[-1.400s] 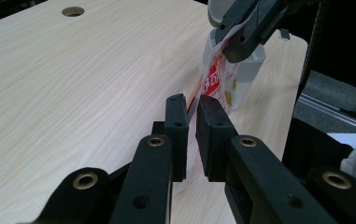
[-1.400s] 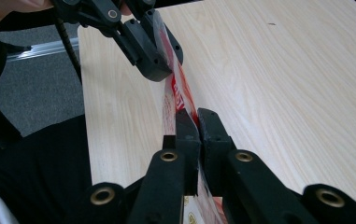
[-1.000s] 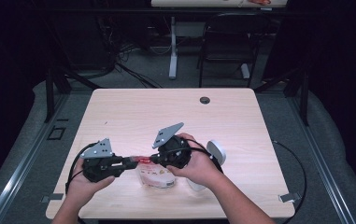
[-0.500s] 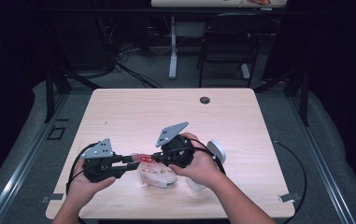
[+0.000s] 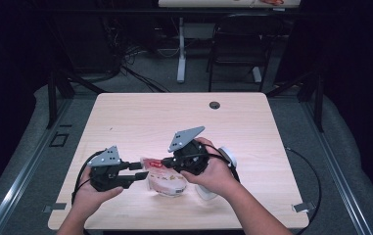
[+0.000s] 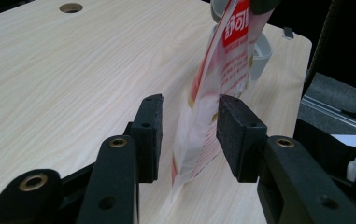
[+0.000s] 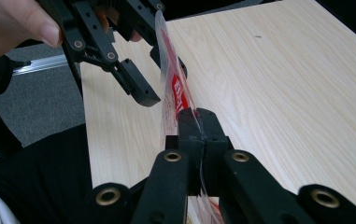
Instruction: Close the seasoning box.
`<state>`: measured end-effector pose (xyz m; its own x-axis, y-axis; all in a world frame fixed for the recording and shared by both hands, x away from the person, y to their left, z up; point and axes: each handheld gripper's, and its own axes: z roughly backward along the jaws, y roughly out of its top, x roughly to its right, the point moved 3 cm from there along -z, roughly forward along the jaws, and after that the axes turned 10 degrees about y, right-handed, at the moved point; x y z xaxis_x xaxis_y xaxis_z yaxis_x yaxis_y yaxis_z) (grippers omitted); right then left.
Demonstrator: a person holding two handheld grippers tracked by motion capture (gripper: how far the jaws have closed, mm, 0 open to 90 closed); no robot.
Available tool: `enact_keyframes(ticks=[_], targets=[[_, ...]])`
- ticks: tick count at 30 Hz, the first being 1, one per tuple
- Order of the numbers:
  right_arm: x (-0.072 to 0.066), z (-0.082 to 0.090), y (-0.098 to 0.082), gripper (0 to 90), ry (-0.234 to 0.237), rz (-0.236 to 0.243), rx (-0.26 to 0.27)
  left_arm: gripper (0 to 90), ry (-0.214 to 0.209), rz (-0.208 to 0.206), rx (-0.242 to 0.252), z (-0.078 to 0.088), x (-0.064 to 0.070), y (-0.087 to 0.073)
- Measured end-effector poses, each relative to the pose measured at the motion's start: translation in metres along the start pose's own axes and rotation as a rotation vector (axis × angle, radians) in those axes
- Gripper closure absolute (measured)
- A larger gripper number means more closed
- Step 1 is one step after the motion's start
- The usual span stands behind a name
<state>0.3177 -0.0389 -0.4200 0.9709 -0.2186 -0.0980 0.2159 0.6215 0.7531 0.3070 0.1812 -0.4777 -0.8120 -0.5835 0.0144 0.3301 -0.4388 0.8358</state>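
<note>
Since the earlier picture your left gripper (image 5: 136,173) has let its jaws spread: they have just been opening, and the clear plastic snack bag with red print (image 6: 213,93) now hangs between the black pads (image 6: 150,126) without either one pressing it. Your hands have hardly shifted.

Nearest you, treat that left gripper as released. If you mean to re-grip, slide it along the bag's edge first, then close squarely so both pads meet flat film, not a fold.

Just beyond, your right gripper (image 7: 199,122) is clenched on the bag's thin edge, holding it upright above the pale wooden desk (image 5: 140,117). Keep that grip steady and don't twist; the film is slippery and would likely slide out if you pull at an angle. In the high view the bag (image 5: 162,174) sits between the two grippers, its lower end at the desk near the front edge.

Farther right, a white round container (image 5: 227,156) rests on the desk just behind your right hand (image 5: 211,171); keep your wrist clear of it.
</note>
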Motion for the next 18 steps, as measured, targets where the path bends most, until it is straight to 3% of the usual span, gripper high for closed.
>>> enact_keyframes(ticks=[18], targets=[[0.0,0.015,0.002,90.0,-0.01,-0.002,0.05,52.3,-0.018,0.0,-0.005,-0.01,0.001,-0.006]])
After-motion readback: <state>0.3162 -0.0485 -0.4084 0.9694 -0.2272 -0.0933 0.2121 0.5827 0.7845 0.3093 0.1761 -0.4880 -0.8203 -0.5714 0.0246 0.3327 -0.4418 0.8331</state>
